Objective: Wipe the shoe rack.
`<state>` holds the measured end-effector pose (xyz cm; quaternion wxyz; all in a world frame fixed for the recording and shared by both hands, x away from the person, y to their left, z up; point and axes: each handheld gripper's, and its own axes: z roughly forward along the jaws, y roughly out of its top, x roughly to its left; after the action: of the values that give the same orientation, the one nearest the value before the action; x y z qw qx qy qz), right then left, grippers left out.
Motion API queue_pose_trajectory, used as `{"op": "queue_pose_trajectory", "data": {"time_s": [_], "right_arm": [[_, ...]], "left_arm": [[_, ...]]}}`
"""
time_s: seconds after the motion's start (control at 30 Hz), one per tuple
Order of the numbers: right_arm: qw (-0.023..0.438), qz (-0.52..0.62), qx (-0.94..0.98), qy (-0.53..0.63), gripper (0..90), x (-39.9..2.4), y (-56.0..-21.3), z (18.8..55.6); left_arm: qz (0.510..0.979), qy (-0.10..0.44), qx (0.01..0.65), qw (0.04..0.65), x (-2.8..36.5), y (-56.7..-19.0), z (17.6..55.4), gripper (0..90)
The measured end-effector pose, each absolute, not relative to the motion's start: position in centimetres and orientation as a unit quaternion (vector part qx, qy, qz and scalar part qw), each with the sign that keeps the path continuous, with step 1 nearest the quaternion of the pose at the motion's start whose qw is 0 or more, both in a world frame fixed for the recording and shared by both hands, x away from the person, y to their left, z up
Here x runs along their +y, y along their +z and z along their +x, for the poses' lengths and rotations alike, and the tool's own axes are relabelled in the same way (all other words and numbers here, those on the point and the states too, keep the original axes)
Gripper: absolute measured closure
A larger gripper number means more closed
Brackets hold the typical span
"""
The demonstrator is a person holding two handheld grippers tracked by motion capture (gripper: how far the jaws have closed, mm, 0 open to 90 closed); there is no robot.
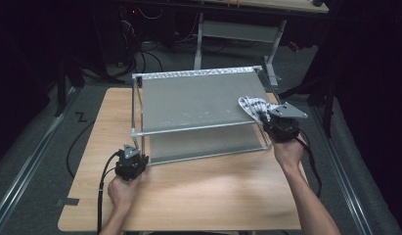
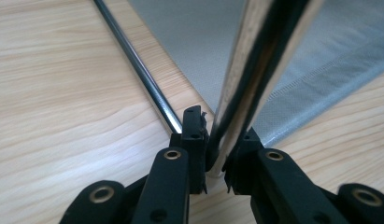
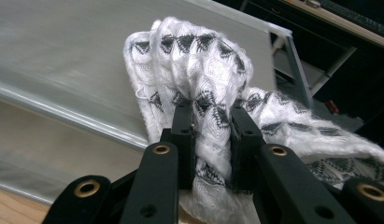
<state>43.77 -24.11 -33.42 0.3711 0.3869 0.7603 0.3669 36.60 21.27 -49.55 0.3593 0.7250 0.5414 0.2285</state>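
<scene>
A two-tier metal rack [image 1: 198,100] with grey fabric shelves stands on the wooden table [image 1: 189,191]. My left gripper [image 1: 132,159] is shut on the rack's front left upright post [image 2: 245,88], near its foot. A white cloth with black pattern [image 1: 254,106] lies bunched at the right edge of the top shelf. My right gripper [image 1: 272,120] is shut on that cloth [image 3: 203,93], with folds bulging above and beside the jaws.
The rack's lower rail [image 2: 138,70] runs along the tabletop beside the left jaws. Bare wood spreads in front of the rack. Another table frame [image 1: 237,32] and cables stand on the dark floor behind. Floor rails [image 1: 27,161] run along both sides.
</scene>
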Motion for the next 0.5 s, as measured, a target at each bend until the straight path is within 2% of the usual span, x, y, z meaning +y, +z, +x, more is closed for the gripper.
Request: {"op": "queue_pose_trajectory", "data": {"time_s": [0.13,0.5], "right_arm": [[0.377,0.395,0.756,0.36,76.1,-24.7,-33.3,43.9],[0.397,0.416,0.728,0.373,78.7,-28.2,-32.1,42.7]], "left_arm": [[0.713,0.234,0.553,0.361,22.6,-49.7,35.8,79.7],[0.704,0.237,0.556,0.373,23.1,-49.9,35.5,79.2]]}}
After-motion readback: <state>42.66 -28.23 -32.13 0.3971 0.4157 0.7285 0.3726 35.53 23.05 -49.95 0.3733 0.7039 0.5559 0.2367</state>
